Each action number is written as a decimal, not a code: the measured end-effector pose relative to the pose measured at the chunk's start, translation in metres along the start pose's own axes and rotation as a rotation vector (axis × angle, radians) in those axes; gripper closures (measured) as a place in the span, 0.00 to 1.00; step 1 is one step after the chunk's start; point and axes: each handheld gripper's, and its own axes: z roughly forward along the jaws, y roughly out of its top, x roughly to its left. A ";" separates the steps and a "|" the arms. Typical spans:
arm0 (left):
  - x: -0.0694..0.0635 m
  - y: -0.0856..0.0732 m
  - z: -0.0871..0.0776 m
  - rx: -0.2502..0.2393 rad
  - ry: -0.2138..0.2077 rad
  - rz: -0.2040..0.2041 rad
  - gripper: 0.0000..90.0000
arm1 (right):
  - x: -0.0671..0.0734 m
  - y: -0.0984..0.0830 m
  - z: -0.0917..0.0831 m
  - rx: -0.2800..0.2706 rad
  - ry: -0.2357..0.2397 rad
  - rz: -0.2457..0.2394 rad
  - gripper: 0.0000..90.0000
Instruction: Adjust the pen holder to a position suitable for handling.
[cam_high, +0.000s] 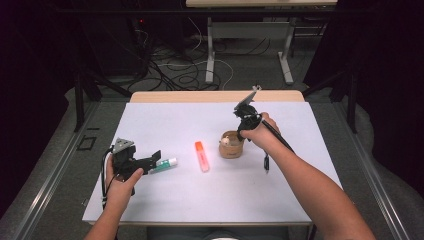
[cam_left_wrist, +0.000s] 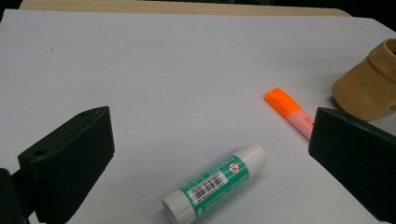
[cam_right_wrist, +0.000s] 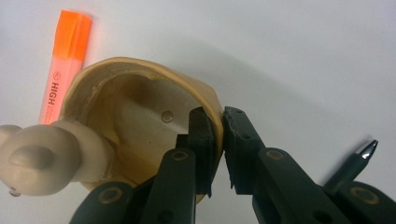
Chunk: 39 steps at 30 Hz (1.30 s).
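My left gripper near worktop's left front, jaws spread wide, empty; one glue stick lies between them, untouched. Left gripper view reveals barcode label. One orange highlighter mid-worktop. One tan holder right of centre; my right gripper pinches its rim, one jaw inside, one outside. Right gripper view shows holder's hollow inside, rounded figure on rim. One black pen toward right edge.
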 end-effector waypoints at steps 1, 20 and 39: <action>0.000 0.000 0.000 -0.002 0.001 0.000 0.00 | 0.000 0.000 0.000 0.000 0.000 0.000 0.91; 0.000 0.000 0.001 0.003 -0.002 -0.002 0.00 | 0.014 -0.014 0.008 0.035 0.029 0.025 0.91; -0.001 -0.001 0.001 0.008 -0.008 -0.002 0.01 | 0.010 -0.024 0.003 -0.107 0.124 0.015 0.75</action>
